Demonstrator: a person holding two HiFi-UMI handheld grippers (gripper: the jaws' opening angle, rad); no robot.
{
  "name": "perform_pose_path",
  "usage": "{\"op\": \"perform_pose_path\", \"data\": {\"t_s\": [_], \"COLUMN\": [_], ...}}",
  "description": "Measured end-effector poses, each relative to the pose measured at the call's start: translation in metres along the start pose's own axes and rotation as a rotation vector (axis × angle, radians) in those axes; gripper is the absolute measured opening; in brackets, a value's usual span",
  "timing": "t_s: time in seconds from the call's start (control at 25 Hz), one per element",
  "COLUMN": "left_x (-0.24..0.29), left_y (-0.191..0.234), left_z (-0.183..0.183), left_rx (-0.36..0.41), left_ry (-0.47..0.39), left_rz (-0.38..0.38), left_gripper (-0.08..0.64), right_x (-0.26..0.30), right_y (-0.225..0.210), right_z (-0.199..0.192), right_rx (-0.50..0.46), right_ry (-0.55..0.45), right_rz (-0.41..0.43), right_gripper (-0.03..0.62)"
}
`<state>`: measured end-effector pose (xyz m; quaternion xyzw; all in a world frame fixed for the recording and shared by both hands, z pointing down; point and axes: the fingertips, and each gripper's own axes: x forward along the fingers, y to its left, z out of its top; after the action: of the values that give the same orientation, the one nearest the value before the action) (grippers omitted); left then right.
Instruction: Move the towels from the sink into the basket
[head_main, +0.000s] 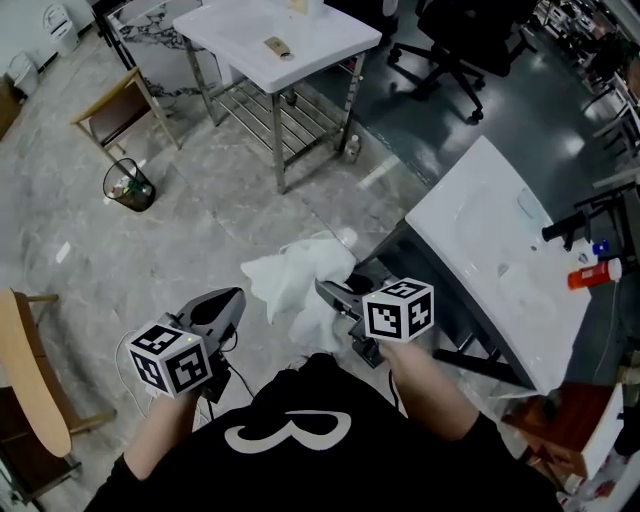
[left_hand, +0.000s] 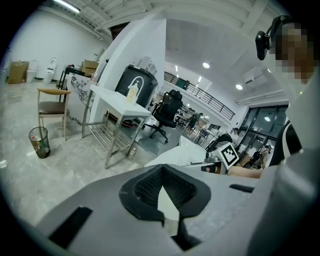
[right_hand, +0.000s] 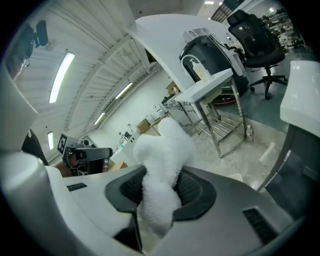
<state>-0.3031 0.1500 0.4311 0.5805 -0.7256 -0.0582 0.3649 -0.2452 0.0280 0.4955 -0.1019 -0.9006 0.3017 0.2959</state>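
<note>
My right gripper (head_main: 327, 291) is shut on a white fluffy towel (head_main: 293, 279), which hangs in the air above the floor, left of the sink. In the right gripper view the towel (right_hand: 163, 150) bulges up out of the closed jaws of that gripper (right_hand: 158, 196). The white sink counter (head_main: 470, 215) stands to the right with a black faucet (head_main: 566, 229) at its far side. My left gripper (head_main: 236, 298) floats beside the towel at its left, not touching it, and holds nothing. Its jaws meet at the tip in the left gripper view (left_hand: 161, 168). No basket for towels shows.
A red bottle (head_main: 591, 275) lies on the counter by the faucet. On the floor ahead are a white table (head_main: 300, 30) on a metal frame, a wooden chair (head_main: 118, 110), a wire bin (head_main: 128, 186) with rubbish and a black office chair (head_main: 455, 45). A wooden seat (head_main: 30, 375) stands at my left.
</note>
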Motion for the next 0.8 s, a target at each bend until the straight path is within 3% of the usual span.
{"op": "perform_pose_path", "data": {"t_s": [0.24, 0.8], "left_x": [0.017, 0.056], "left_y": [0.005, 0.045], "left_z": [-0.011, -0.058], "left_rx": [-0.021, -0.097], "left_ry": [0.019, 0.055], "left_rz": [0.046, 0.123], "left_gripper": [0.005, 0.005], "right_x": [0.025, 0.027], "right_y": [-0.015, -0.125], "right_z": [-0.017, -0.04], "right_rx": [-0.025, 0.015], "right_ry": [0.105, 0.184], "right_rz": [0.033, -0.121], "right_gripper": [0.133, 0.134]}}
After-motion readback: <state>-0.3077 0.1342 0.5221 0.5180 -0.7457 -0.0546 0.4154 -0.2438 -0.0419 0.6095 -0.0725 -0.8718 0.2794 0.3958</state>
